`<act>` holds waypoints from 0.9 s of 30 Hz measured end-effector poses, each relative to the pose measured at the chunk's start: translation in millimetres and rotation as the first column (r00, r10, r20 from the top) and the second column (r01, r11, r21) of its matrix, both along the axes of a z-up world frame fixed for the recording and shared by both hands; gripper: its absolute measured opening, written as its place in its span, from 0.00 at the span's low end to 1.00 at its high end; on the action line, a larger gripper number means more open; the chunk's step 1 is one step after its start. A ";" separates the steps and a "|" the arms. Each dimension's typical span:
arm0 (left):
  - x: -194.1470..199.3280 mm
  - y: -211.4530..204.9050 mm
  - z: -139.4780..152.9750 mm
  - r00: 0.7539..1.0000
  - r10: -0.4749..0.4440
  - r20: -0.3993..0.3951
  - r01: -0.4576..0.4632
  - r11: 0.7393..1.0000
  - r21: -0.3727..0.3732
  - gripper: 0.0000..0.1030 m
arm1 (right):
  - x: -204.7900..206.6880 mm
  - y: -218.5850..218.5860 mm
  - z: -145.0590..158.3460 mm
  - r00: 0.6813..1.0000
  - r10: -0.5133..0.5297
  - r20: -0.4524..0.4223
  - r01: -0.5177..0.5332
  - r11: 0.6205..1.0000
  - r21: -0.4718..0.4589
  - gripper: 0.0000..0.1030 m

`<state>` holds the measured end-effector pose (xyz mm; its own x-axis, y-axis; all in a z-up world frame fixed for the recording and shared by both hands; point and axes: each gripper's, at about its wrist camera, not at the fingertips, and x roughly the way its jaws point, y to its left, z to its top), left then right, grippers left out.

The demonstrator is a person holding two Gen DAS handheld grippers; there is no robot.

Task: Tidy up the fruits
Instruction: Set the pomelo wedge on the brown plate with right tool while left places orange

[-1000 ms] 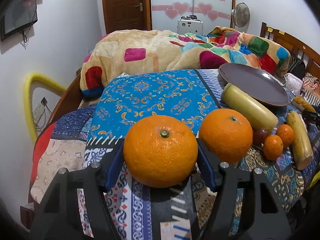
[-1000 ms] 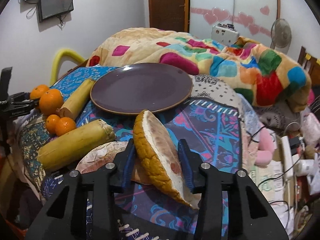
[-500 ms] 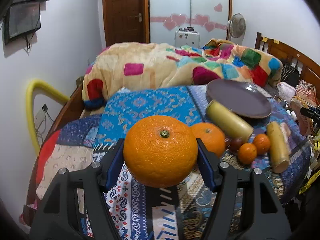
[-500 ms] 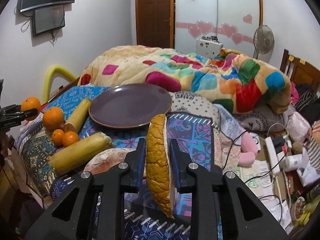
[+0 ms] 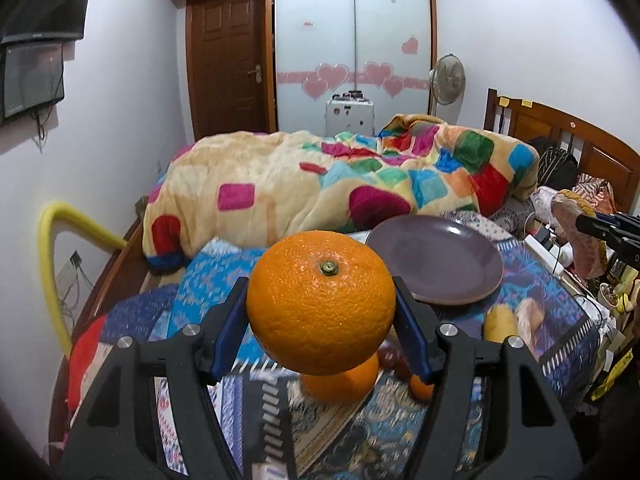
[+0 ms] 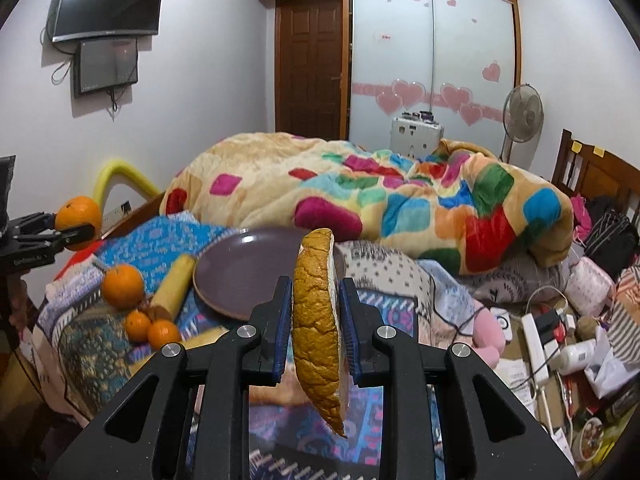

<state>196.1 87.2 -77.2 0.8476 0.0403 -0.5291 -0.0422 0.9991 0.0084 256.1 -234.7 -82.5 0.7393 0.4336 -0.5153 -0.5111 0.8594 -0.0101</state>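
Note:
My left gripper [image 5: 320, 312] is shut on a large orange [image 5: 320, 304] and holds it in the air above the patterned cloth; it also shows in the right wrist view [image 6: 78, 216]. My right gripper [image 6: 314, 312] is shut on a brown-crusted fruit slice [image 6: 314, 320], held upright above the cloth; the slice shows at the far right of the left wrist view [image 5: 572, 236]. A dark purple plate [image 5: 436, 268] [image 6: 244, 268] lies on the cloth ahead of both grippers. A second large orange [image 6: 122, 286], two small oranges [image 6: 150, 330] and a yellow banana-like fruit [image 6: 174, 286] lie left of the plate.
A colourful quilt [image 6: 380, 208] is heaped behind the plate. A wooden headboard [image 5: 568, 140] stands at the right. Cables, a power strip [image 6: 538, 344] and bottles clutter the right side. A yellow foam tube [image 5: 60, 248] curves at the left by the wall.
Both grippers have risen with their loads. The orange and the fruit slice are lifted well above the cloth, and the plate and other fruits now sit lower and farther off.

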 end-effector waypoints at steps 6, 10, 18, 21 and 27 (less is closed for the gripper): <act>25.0 -13.7 9.0 1.000 -0.020 0.014 0.020 1.000 0.001 0.65 | 10.2 7.3 8.5 0.999 0.003 0.033 -0.003 1.000 0.004 0.21; 45.6 -24.1 12.1 0.999 -0.031 0.011 0.031 0.999 0.010 0.65 | 19.9 13.3 14.5 0.998 -0.003 0.057 0.003 1.000 0.004 0.21; 79.1 -43.2 17.6 0.998 -0.055 0.004 0.055 0.997 0.054 0.65 | 38.7 26.1 21.1 0.996 -0.009 0.088 0.009 1.000 -0.008 0.21; 93.9 -49.3 17.9 0.997 -0.070 -0.008 0.071 0.996 0.053 0.65 | 47.7 29.3 21.0 0.996 -0.010 0.084 0.010 1.000 0.001 0.21; 118.7 -58.9 10.3 0.995 -0.085 -0.049 0.087 0.995 0.038 0.65 | 69.4 45.4 7.4 0.998 0.007 0.055 -0.005 0.999 -0.037 0.21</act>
<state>314.8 28.3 -66.9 0.8228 -0.0099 -0.5682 0.0456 0.9978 0.0487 325.5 -189.3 -75.1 0.7642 0.4194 -0.4900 -0.5141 0.8549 -0.0700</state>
